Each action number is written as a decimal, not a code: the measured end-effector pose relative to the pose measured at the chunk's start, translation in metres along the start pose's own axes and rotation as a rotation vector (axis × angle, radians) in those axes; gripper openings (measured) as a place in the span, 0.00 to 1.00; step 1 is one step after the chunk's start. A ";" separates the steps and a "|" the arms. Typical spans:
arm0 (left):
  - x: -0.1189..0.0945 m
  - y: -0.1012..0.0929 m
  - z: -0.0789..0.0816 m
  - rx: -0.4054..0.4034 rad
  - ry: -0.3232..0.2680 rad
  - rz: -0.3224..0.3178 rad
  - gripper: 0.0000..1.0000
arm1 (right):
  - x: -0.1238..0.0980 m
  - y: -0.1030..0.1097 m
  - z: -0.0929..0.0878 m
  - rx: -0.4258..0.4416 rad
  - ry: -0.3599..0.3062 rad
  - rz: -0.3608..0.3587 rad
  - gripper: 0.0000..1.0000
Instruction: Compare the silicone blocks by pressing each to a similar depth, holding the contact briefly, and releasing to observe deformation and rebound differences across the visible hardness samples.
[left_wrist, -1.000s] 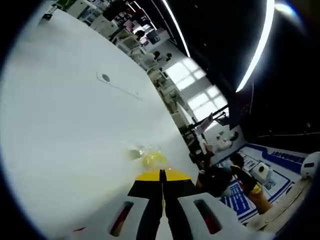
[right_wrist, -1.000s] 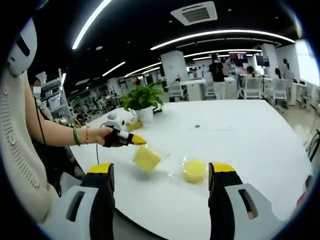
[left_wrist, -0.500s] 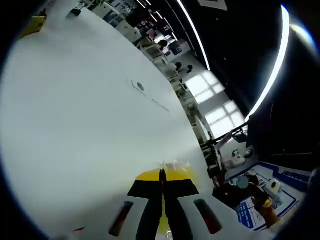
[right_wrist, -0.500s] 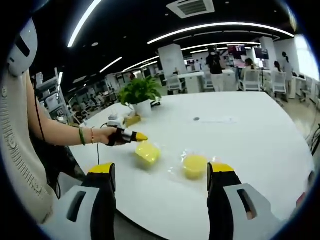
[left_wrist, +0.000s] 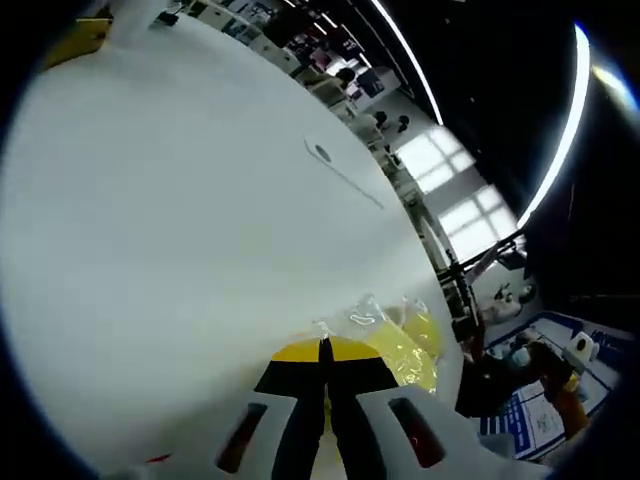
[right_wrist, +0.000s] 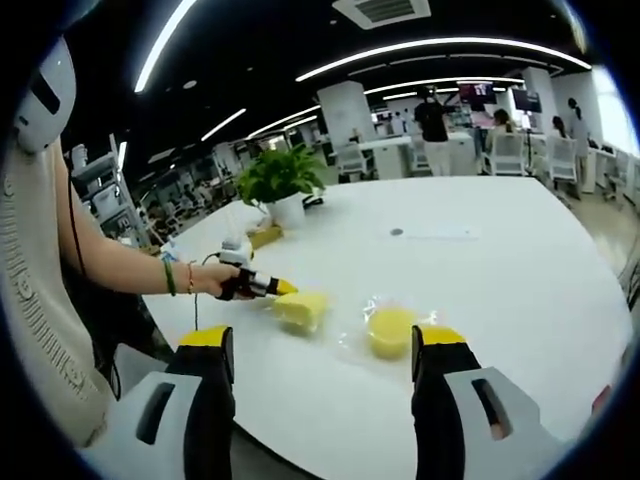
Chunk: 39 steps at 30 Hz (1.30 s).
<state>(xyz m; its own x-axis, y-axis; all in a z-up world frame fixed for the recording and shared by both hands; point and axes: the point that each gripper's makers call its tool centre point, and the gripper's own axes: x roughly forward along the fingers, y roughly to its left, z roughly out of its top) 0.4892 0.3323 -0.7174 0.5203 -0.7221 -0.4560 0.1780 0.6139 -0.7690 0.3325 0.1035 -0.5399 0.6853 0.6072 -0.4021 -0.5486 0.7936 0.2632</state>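
Pressing the first silicone sample

The left gripper (right_wrist: 284, 288), jaws together, touched the square yellow silicone block (right_wrist: 302, 311) on the white table (right_wrist: 500, 270); the right gripper (right_wrist: 322, 355) hung wide, empty. The round yellow block (right_wrist: 388, 330) looked next.

You're at a big white table (right_wrist: 520, 270) in an open office, ceiling light strips (right_wrist: 440, 48) curving overhead, bright windows (left_wrist: 440, 165) behind.

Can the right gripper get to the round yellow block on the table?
Probably yes. The right gripper is open, and the round yellow block lies on the white table just ahead of it with nothing between. The left gripper is busy at the square yellow block, off to the side.
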 end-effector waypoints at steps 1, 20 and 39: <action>0.000 0.000 0.001 0.006 -0.002 0.003 0.00 | 0.001 0.000 0.000 -0.002 0.001 0.003 0.66; 0.000 0.000 0.012 0.125 -0.017 0.035 0.26 | 0.004 0.007 0.005 -0.004 -0.008 0.050 0.64; -0.069 -0.039 -0.010 0.277 -0.091 0.105 0.51 | -0.005 0.038 -0.001 -0.043 -0.024 0.144 0.67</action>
<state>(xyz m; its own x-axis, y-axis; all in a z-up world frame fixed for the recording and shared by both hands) 0.4381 0.3549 -0.6602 0.6182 -0.6265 -0.4747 0.3342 0.7561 -0.5627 0.3078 0.1301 -0.5284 0.6090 0.7160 -0.3413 -0.6620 0.6958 0.2786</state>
